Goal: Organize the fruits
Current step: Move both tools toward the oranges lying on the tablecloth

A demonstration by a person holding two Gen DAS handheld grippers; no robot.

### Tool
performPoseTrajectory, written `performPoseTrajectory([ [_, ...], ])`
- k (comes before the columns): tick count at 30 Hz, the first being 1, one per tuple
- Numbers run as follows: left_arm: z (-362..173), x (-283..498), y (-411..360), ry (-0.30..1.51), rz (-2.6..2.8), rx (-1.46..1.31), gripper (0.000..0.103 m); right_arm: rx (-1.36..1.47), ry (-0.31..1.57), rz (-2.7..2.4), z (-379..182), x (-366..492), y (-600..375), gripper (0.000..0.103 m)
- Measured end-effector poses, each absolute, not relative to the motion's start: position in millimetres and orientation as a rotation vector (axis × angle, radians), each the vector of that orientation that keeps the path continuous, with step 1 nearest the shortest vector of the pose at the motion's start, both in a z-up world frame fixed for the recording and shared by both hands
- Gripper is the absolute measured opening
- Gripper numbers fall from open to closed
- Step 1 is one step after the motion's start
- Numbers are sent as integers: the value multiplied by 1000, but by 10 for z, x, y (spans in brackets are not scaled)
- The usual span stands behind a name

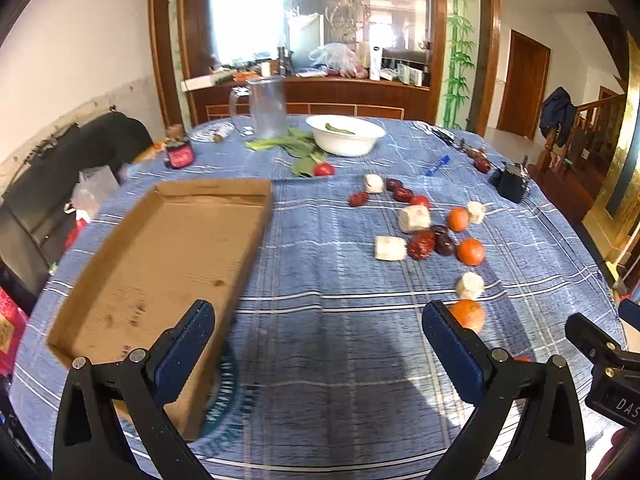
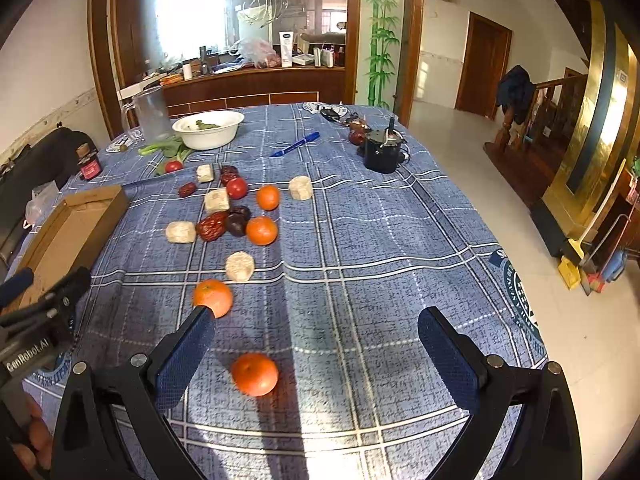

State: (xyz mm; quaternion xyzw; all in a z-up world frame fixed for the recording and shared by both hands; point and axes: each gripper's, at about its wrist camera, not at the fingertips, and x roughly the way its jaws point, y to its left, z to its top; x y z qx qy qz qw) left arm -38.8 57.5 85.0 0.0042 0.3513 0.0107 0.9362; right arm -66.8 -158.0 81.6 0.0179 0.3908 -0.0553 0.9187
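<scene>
Fruits lie scattered on the blue plaid tablecloth (image 2: 360, 240): several oranges (image 2: 261, 230), dark red dates (image 2: 212, 225), a red tomato (image 2: 237, 188) and pale cut chunks (image 2: 240, 266). The nearest orange (image 2: 255, 373) lies between my right gripper's fingers, untouched; my right gripper (image 2: 316, 344) is open. Another orange (image 2: 213, 297) sits by its left fingertip. My left gripper (image 1: 320, 336) is open and empty over bare cloth, beside a shallow cardboard box (image 1: 160, 264) that holds nothing. An orange (image 1: 468, 315) sits just behind its right finger.
A white bowl (image 1: 346, 134) with a leaf, green vegetables (image 1: 296, 146), a clear pitcher (image 1: 267, 108) and a red jar (image 1: 180, 154) stand at the back. A blue pen (image 2: 296, 145) and a black cup (image 2: 382, 154) lie far right. The table edge drops to the floor on the right.
</scene>
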Motion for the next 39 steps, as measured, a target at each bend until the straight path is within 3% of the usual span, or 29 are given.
performPoseTrajectory([
  [10, 1024, -616, 990, 633, 99, -57, 103, 15, 792, -109, 872, -780, -1466, 102],
  [39, 1053, -676, 724, 642, 77, 11, 103, -33, 781, -65, 877, -860, -1478, 102],
])
